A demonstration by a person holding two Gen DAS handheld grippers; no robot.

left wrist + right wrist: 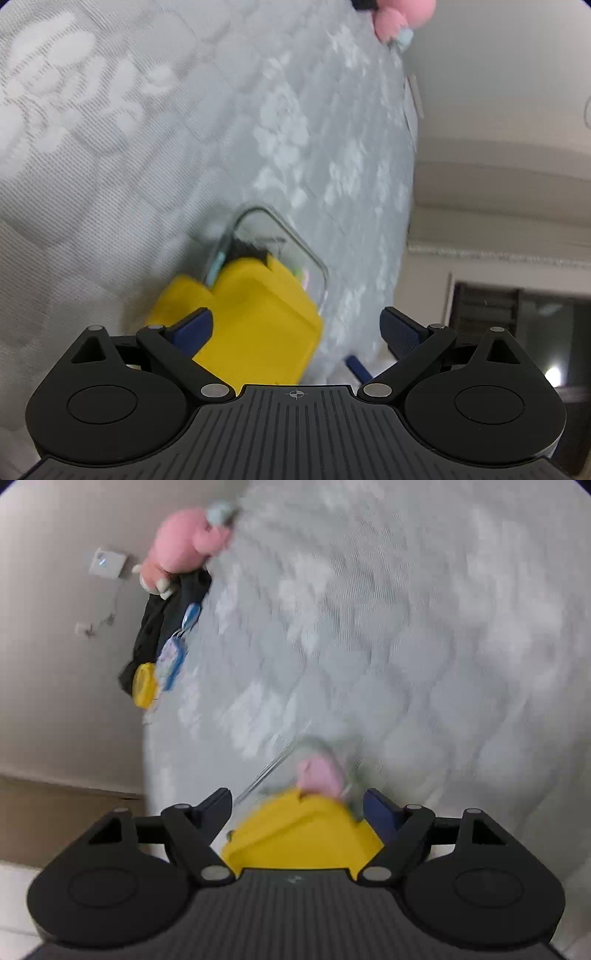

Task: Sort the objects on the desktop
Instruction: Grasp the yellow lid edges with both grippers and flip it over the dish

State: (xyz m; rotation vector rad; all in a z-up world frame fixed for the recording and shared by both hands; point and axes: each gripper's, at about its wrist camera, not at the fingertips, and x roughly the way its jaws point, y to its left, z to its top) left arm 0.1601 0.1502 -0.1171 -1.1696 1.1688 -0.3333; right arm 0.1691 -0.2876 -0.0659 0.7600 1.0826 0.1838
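Observation:
A clear box (306,251) with rounded corners rests on the grey flowered tablecloth (110,147), and a yellow lid (258,317) sits tilted over its near side. My left gripper (295,317) stands open wide; its left finger overlaps the lid and its right finger is well clear of it. In the right wrist view the same yellow lid (295,834) lies low between the fingers of my right gripper (297,795), which is open. A small pink item (319,773) shows in the blurred clear box (266,771) just beyond the lid.
A pink plush toy (184,542) lies at the table's edge beside a black cloth (166,616), blue-and-white tags (171,657) and a small yellow piece (146,685). The table edge (410,184) runs down the right of the left wrist view. Bare cloth fills the far side.

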